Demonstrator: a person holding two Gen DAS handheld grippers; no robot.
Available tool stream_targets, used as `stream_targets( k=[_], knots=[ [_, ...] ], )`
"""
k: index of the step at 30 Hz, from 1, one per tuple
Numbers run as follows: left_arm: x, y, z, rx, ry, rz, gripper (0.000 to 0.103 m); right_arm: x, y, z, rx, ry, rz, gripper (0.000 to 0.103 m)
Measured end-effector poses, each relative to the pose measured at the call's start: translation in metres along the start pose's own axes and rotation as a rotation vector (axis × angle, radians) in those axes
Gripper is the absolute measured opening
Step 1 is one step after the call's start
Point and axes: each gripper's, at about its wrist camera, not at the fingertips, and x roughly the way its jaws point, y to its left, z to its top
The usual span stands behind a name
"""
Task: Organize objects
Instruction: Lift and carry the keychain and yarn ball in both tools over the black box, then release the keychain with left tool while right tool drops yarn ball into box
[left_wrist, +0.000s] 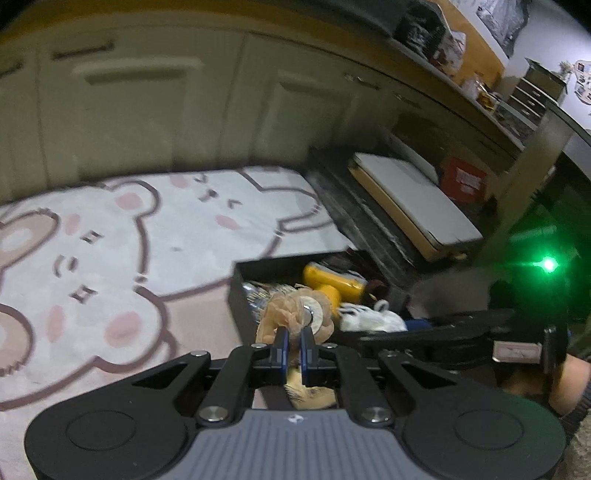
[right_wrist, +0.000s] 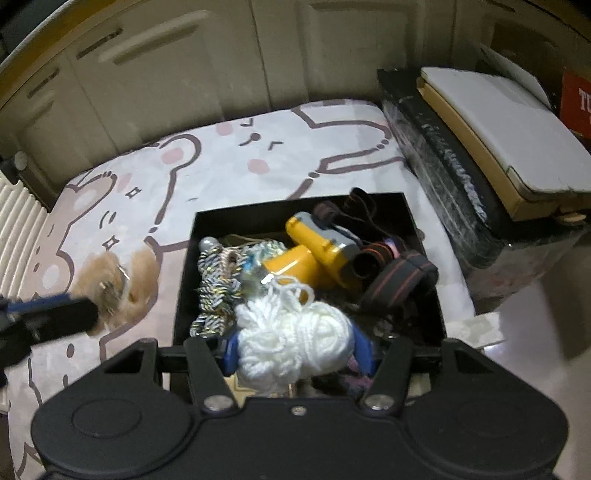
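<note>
One black box (right_wrist: 413, 221) on the bear-print rug (right_wrist: 229, 166), open top, packed full. Inside: one yellow-and-grey flashlight-type tool (right_wrist: 314, 254), one bundle of blue-white twisted rope (right_wrist: 216, 291), dark red-striped elastic straps (right_wrist: 399, 275) (two or three loops, count unclear), one clear shiny item at the left edge, too blurred to name. One white yarn ball (right_wrist: 291, 343) sits at the near edge of the box, clamped between the blue pads of the right gripper (right_wrist: 295, 349), jaws spread wide around it. Left gripper (left_wrist: 291, 341) pinched nearly closed on one peach mesh scrunchie-like bundle (left_wrist: 291, 310) with a round metallic piece in it; right view shows that bundle (right_wrist: 122, 284) held above the rug just left of the box, outside it, motion-blurred. Beside the rug on the right: one dark wrapped crate (right_wrist: 443, 122) with one white-and-tan flat case (right_wrist: 509, 122) on top, one red carton (left_wrist: 465, 179) behind. Cream cabinet doors (right_wrist: 184, 74) along the back
</note>
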Motion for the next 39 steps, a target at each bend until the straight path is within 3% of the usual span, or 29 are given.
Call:
stream_targets(
  k=[8, 14, 17, 20, 31, 37, 39],
  knots=[
    [0.033, -0.010, -0.006, -0.015, 0.101, -0.070, 0.006, -0.001, -0.018, 0.000, 0.082, 0.001, 0.000, 0.059],
    [0.048, -0.006, -0.012, -0.012, 0.166, -0.034, 0.008, 0.002, -0.014, 0.000, 0.079, 0.021, 0.037, 0.059],
    [0.052, -0.002, -0.014, -0.023, 0.186, -0.035, 0.013, 0.003, -0.010, 0.000, 0.070, 0.027, 0.051, 0.060],
    [0.054, -0.002, -0.016, -0.004, 0.199, 0.003, 0.042, 0.004, -0.006, -0.002, 0.066, 0.037, 0.058, 0.065],
    [0.044, 0.001, -0.012, 0.000, 0.174, 0.039, 0.045, -0.018, -0.007, 0.000, 0.092, -0.028, 0.030, 0.085],
    [0.025, -0.004, -0.007, 0.006, 0.114, 0.080, 0.061, -0.044, 0.004, 0.003, 0.038, -0.100, -0.011, 0.099],
    [0.019, -0.006, -0.006, 0.013, 0.097, 0.097, 0.072, -0.048, 0.007, 0.002, 0.021, -0.105, -0.031, 0.101]
  ],
)
